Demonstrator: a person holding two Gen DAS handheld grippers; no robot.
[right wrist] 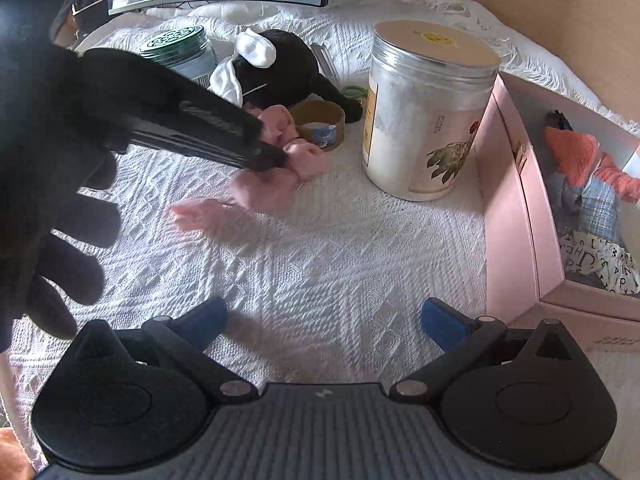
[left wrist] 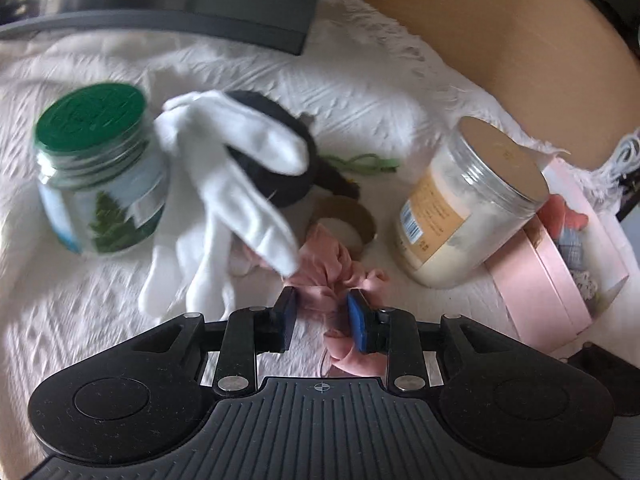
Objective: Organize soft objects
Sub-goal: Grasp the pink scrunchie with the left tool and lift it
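The left gripper hangs over a crumpled pink cloth on the white textured bedspread, its blue pads partly spread with folds of the cloth lying between them; only the right-hand pad seems to touch the fabric, and no firm pinch shows. A white glove lies draped just left of the cloth, over a black plush toy. The right gripper hovers with jaws spread wide over bare bedspread, nothing between them. A green-lidded jar stands to the left, a large clear jar beside the open pink box, which holds other soft items at the right edge.
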